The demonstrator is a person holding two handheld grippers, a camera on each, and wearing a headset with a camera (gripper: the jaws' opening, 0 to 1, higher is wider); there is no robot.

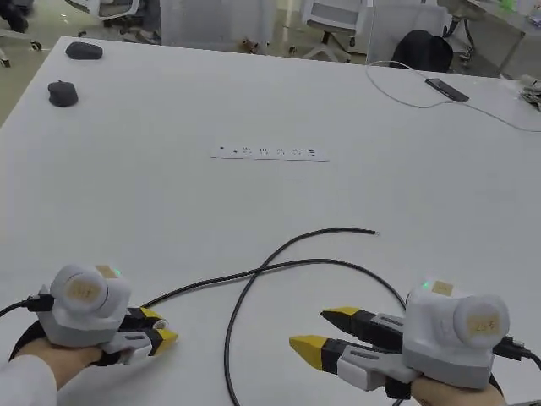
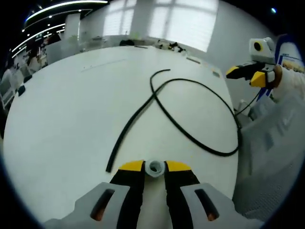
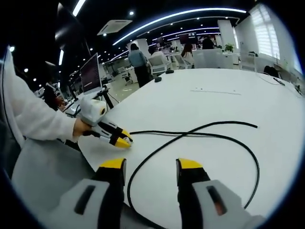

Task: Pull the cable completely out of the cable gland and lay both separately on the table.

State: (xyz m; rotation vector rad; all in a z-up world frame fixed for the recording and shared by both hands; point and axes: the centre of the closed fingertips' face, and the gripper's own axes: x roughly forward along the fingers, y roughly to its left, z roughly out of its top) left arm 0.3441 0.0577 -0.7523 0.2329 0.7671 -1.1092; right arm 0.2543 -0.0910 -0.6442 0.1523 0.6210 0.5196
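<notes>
Where the left gripper point(image 1: 161, 331) is held at the near left edge of the bench point(image 1: 279, 93), its jaws are clamped on a small white cable gland point(image 2: 153, 168). The black cable point(image 1: 258, 271) lies loose in a crossed loop along the near side of the bench. One end lies just beside that gripper, apart from the gland. The right gripper point(image 1: 324, 330) is at the near right edge, jaws apart and gripping nothing.

White table point(image 1: 152, 203) carries a looped black cable point(image 1: 259, 271) lower centre, a dark mouse point(image 1: 62, 93) upper left, a white strip point(image 1: 269, 152) mid-frame, a flat dark device point(image 1: 446, 89) upper right
</notes>
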